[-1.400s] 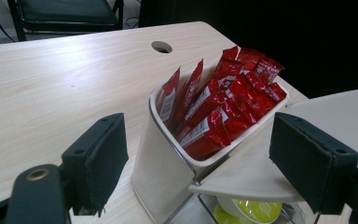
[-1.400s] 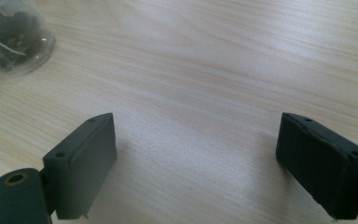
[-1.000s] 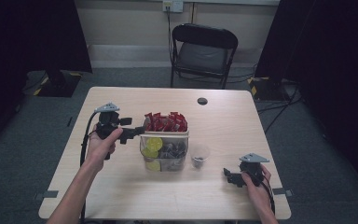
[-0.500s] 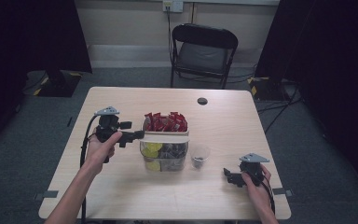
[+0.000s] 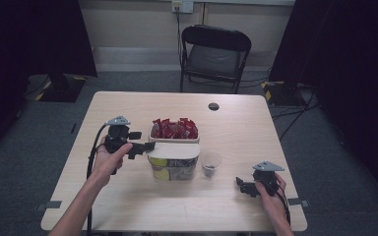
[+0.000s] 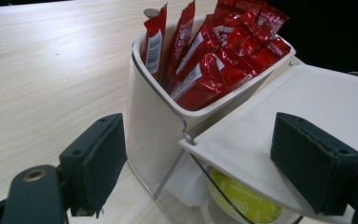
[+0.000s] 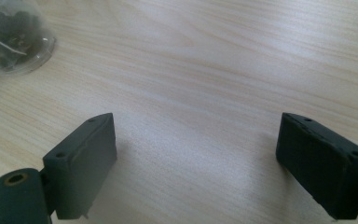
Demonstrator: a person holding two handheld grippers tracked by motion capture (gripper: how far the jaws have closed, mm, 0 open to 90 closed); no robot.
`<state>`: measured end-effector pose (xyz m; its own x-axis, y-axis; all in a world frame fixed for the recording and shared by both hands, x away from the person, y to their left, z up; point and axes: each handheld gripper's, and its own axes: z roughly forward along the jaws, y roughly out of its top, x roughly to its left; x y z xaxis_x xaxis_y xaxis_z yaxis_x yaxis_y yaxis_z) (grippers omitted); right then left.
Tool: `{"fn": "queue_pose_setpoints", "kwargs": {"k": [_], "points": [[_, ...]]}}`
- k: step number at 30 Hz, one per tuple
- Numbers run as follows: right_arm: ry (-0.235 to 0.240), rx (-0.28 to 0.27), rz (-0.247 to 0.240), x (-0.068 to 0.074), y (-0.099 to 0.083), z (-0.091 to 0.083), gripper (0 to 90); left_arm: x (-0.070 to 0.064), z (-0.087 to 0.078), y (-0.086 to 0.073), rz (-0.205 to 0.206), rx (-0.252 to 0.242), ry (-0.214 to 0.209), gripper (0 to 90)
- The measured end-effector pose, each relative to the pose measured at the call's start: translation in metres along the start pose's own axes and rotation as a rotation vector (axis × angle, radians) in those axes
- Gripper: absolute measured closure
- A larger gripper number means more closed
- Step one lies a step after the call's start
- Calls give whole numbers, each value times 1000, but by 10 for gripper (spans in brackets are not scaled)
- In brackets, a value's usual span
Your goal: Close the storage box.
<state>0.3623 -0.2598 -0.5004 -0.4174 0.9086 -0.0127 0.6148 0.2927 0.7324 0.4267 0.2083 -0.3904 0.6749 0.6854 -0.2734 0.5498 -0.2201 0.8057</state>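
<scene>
The white lid (image 6: 307, 116) of the clear container (image 5: 173, 168) lies flat between my left tongs' (image 5: 145, 146) spread jaws, its long edge running away from me; nothing is gripped. Just beyond stands a white tub (image 6: 154, 116) of upright red sachets (image 6: 214, 56), print too small to read. Under the lid sits a yellow-green pod (image 6: 240, 198). My right tongs (image 7: 196, 163), gaping, rest near a small cup (image 7: 9, 39).

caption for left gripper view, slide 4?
Open left gripper at the white lid edge, beside the tub of red packets.
</scene>
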Motion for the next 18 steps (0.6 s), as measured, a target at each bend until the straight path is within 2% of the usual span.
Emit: {"fn": "queue_pose_setpoints", "kwargs": {"k": [10,17,18], "points": [[0,0,0,0,0,0,115,-1,10,-7,23,57,14,177],[0,0,0,0,0,0,115,-4,13,-10,42,75,32,168],[1,0,-1,0,0,0,115,-4,13,-10,33,75,30,163]]}}
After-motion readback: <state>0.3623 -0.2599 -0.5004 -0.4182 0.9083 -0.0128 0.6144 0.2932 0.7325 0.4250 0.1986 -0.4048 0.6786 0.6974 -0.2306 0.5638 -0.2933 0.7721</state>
